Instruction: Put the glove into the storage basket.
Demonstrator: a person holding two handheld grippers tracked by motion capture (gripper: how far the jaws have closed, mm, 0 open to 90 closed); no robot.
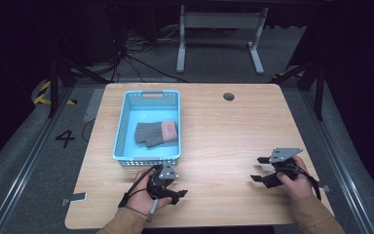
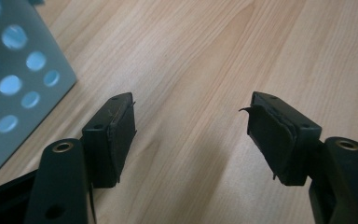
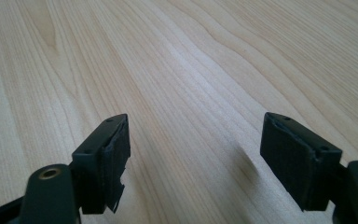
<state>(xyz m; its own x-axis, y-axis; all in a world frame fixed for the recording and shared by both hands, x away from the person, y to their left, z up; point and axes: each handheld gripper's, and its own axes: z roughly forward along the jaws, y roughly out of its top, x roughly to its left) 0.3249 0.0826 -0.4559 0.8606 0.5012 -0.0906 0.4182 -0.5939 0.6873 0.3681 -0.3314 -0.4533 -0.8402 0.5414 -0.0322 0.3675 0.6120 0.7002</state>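
Note:
A light blue perforated basket (image 1: 126,105) stands on the left half of the wooden table (image 1: 224,126). Inside it lies a folded grey glove with a pink cuff (image 1: 157,133). My left gripper (image 1: 181,194) sits low over the table just in front of the basket, jaws wide apart with bare wood between them; the basket's wall (image 2: 14,88) shows at the left of the left gripper view, beside the left gripper (image 2: 191,135). My right gripper (image 1: 258,169) rests near the table's right front, jaws apart over bare wood, as the right gripper view shows (image 3: 196,158).
A round grommet (image 1: 228,96) sits in the table's far middle. Beyond the far edge stand a grey table frame (image 1: 219,34) and loose cables on the floor. Table edges run close behind both hands.

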